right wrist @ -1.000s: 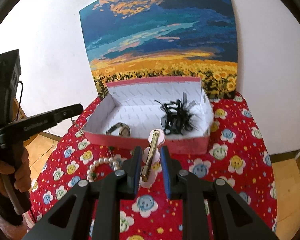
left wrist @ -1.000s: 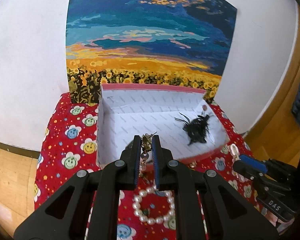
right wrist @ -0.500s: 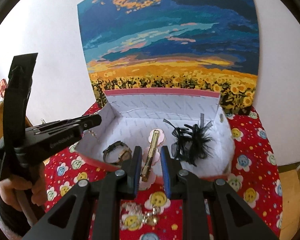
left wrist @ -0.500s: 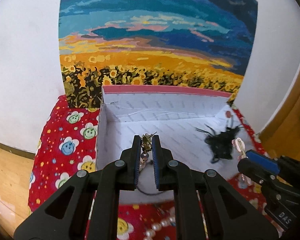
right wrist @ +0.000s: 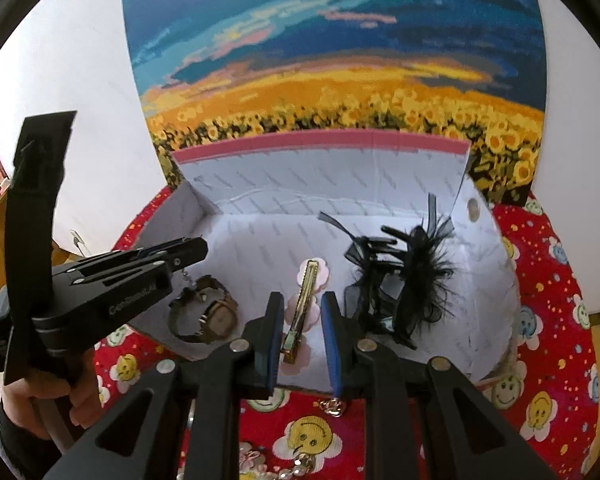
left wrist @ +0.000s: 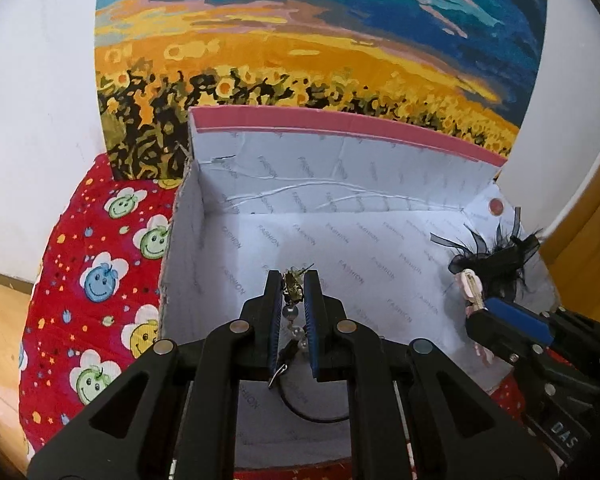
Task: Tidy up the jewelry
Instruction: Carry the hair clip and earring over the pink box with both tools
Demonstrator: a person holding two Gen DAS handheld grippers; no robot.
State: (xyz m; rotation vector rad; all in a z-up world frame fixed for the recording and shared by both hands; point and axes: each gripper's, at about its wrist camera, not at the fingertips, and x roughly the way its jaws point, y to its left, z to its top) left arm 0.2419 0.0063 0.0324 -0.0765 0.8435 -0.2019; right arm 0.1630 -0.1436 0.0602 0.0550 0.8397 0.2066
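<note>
A white-lined, pink-rimmed box (left wrist: 340, 128) (right wrist: 320, 146) stands open on a red smiley cloth. My left gripper (left wrist: 293, 280) is shut on a gold and pearl earring (left wrist: 292, 292) and holds it over the box's left half; it also shows in the right wrist view (right wrist: 180, 256). My right gripper (right wrist: 300, 304) is shut on a gold hair clip with a pink flower (right wrist: 306, 296), held over the box's front middle; it shows in the left wrist view (left wrist: 476, 312). A black feather hair piece (right wrist: 404, 280) (left wrist: 496, 264) and a watch (right wrist: 208, 312) lie in the box.
A sunflower painting (left wrist: 300, 60) leans on the white wall behind the box. Pearl beads (right wrist: 296, 468) and a small gold piece (right wrist: 332, 406) lie on the cloth (right wrist: 540, 320) in front of the box. A wooden floor (left wrist: 0, 320) lies to the left.
Both grippers have moved forward over the box with their pieces. The box looms larger, and the pearl bracelet has dropped out of the left view.
</note>
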